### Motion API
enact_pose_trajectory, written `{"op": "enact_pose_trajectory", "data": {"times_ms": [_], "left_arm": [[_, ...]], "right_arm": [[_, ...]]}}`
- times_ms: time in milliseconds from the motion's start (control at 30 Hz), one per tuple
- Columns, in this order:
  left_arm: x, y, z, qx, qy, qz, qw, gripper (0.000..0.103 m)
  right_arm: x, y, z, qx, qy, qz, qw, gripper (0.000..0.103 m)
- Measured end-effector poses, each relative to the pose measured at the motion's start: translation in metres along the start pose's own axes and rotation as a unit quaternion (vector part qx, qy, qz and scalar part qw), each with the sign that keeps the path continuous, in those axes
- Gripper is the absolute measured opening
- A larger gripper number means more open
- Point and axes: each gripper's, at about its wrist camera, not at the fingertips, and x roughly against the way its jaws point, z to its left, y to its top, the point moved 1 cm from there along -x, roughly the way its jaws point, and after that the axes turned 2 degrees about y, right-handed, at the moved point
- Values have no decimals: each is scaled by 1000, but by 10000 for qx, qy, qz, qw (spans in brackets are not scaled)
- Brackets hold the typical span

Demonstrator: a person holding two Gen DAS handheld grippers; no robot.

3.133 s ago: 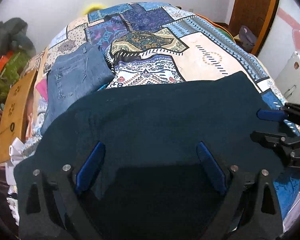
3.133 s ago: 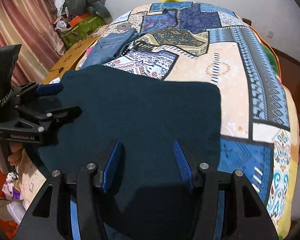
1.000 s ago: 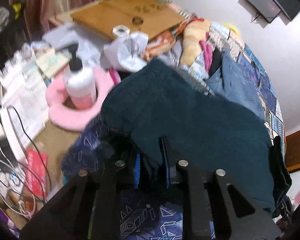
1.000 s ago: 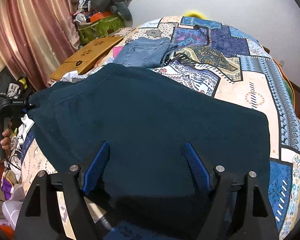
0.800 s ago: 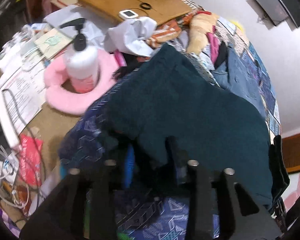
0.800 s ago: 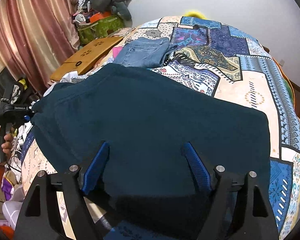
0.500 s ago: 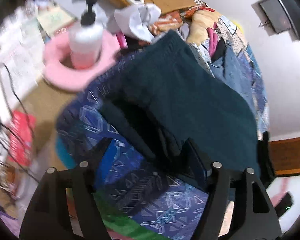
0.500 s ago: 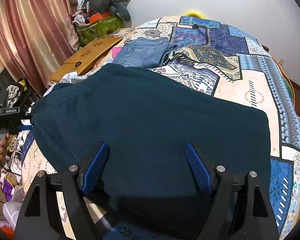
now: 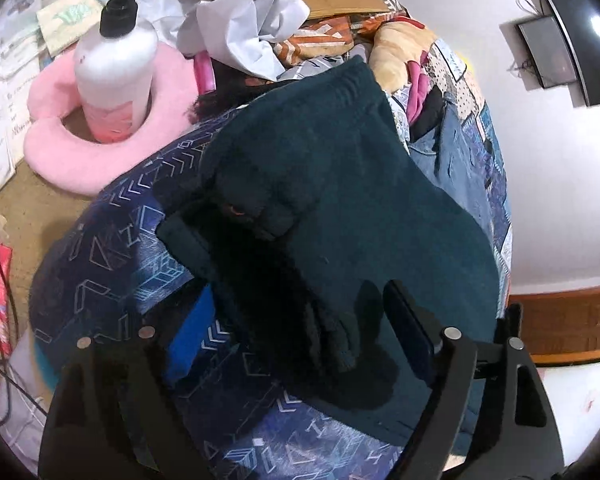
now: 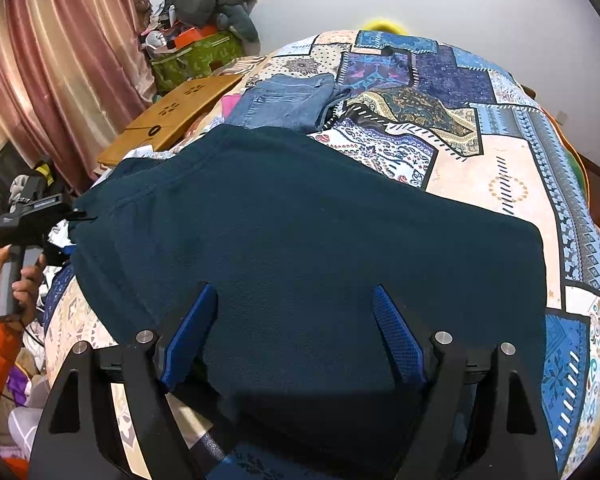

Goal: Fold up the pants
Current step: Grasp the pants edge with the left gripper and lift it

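Dark teal pants lie flat across the patchwork bedspread, long axis running side to side in the right wrist view. Waistband end sits at the bed's left edge, partly draped over it; the opposite end lies square on the bed toward the right.

Left gripper: jaws have just been opening and now stand wide. A bunched fold of the waistband end lies between the blue pads, but the pads do not press on it. Judged released, cloth slumped over the bed edge.

Right gripper: jaws wide, hovering over the middle of the near long edge of the pants, nothing held.

Key relation: the waistband end lies directly ahead of and under the left gripper, so the left hand is the nearer one for that end. The far end lies off to the right of the right gripper, nearer to it than to the left.

Surroundings: folded jeans beyond the pants, touching or just beside their far edge. Off the bed by the waistband: pink ring cushion with a pump bottle standing in it, and a wooden lap tray.
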Motion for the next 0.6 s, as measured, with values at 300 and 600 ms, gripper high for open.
{"op": "enact_pose_trajectory", "data": {"times_ms": [300,600], "left_arm": [[-6,-11,-20,-294,-143,199,9993,72],[2,1,-28,-502,531,-594,9956,28]], "right_arm": [[0,-1,0,-4,3,5,10000,79],[5,-3,-3,-113,-4,-9,9999,79]]}}
